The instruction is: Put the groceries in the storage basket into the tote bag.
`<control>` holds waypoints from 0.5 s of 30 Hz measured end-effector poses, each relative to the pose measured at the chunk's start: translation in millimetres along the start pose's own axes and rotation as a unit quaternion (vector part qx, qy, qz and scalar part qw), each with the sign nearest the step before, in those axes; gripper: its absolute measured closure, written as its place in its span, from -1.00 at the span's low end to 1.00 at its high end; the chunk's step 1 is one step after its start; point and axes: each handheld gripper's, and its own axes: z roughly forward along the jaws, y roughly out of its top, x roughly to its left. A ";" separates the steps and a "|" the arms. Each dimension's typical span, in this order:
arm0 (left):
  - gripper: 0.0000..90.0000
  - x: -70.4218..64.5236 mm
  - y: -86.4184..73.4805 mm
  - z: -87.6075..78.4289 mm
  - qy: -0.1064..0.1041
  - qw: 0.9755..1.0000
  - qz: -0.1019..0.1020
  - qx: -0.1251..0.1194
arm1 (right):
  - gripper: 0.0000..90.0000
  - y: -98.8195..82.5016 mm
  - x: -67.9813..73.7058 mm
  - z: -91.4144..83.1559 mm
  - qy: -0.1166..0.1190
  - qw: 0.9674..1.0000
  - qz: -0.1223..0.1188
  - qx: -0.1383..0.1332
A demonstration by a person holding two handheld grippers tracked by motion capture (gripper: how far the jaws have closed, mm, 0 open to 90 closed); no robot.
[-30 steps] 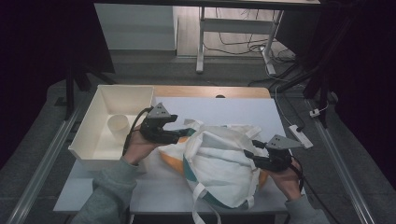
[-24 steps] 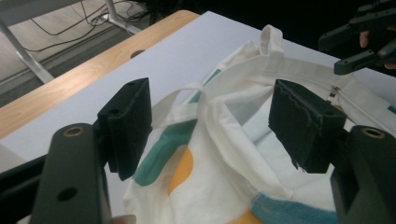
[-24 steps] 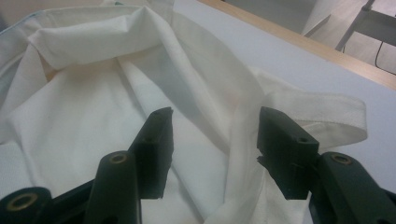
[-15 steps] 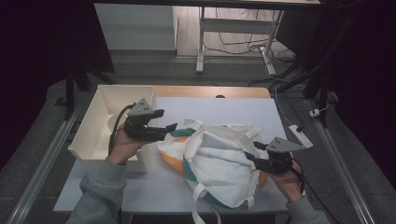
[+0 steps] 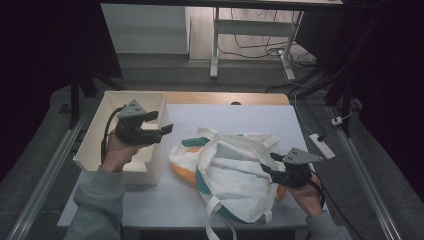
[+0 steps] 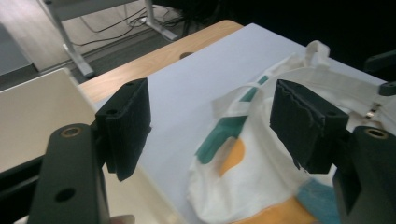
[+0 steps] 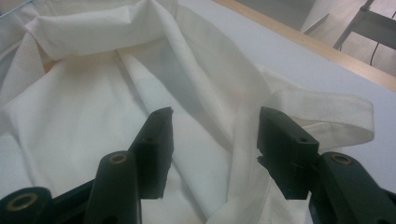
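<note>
A white cloth bag (image 5: 235, 175) with green and orange patches is seen lying crumpled on the white desk (image 5: 240, 117), directly under and in front of the right gripper (image 5: 272, 167) and well to the side of the left gripper (image 5: 167, 129). The bag is judged to be soft and light: it is folded and wrinkled everywhere, so it will bend and sag when lifted, and no stiff edge can be expected. It is probably not fragile, and the woven surface should not be slippery between the pads. In the right gripper view the jaws are held apart, with nothing clamped, and a fold of the cloth and a flat webbing strap (image 7: 322, 109) are lying just ahead of them. The strap looks thicker and stronger than the body cloth, so it is considered the better place to take hold; a pinch on a single loose layer may only pull that layer up. The left gripper is also held apart and empty, raised over the near wall of a white box (image 5: 100, 132) beside the bag. Whether something is inside the bag cannot be told.
</note>
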 end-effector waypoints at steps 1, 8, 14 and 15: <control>-0.35 3.0 -1.0 -0.8 0.005 1.000 -0.002 0.002 | 0.02 -0.2 -0.1 0.1 0.000 1.000 -0.001 0.001; -0.37 19.3 -7.4 -3.0 0.049 0.999 -0.008 0.018 | 0.02 -2.0 0.4 2.3 0.001 1.000 0.000 0.005; -0.42 41.7 -19.0 -0.8 0.077 0.996 -0.026 0.047 | 0.02 -3.2 1.0 3.6 0.002 1.000 0.000 0.009; -0.45 45.8 -21.5 -0.1 0.081 0.995 -0.030 0.052 | 0.02 -2.7 1.0 3.7 0.003 1.000 0.000 0.008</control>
